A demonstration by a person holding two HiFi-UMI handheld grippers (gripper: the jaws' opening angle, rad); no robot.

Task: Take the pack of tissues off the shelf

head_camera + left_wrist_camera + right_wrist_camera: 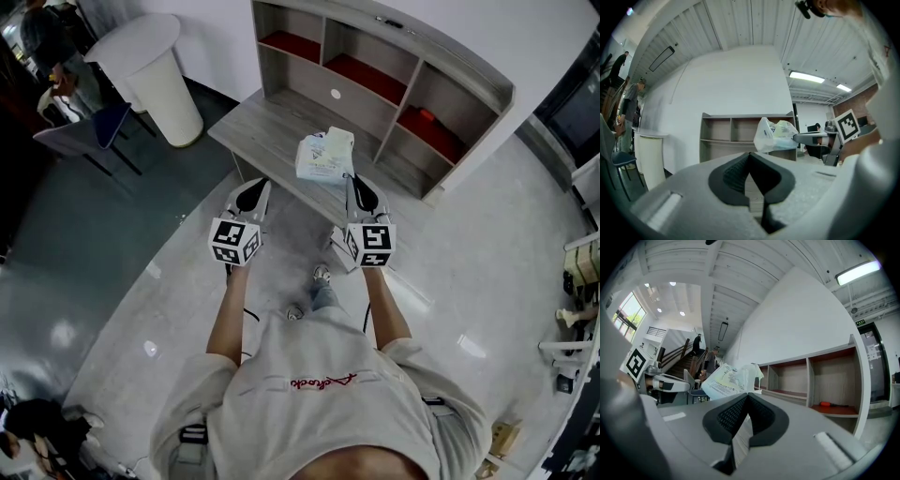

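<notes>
We record the right gripper [357, 178] pinched tight on the wrapper edge of the pack of tissues [325, 155], pack carried just ahead of its tips, off the shelf [281, 117] beyond, left gripper [254, 187] closed and empty, level beside the right, pack ahead to its right.

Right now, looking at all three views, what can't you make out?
- Print on the pack of tissues: too small and blurred, every view.
- How much wrapper the right gripper pinches: its own fingers cover it in the right gripper view.
- Orange thing in the shelf: too small to name.
- Shelf's lower part, left gripper view: hidden behind the left gripper.
</notes>
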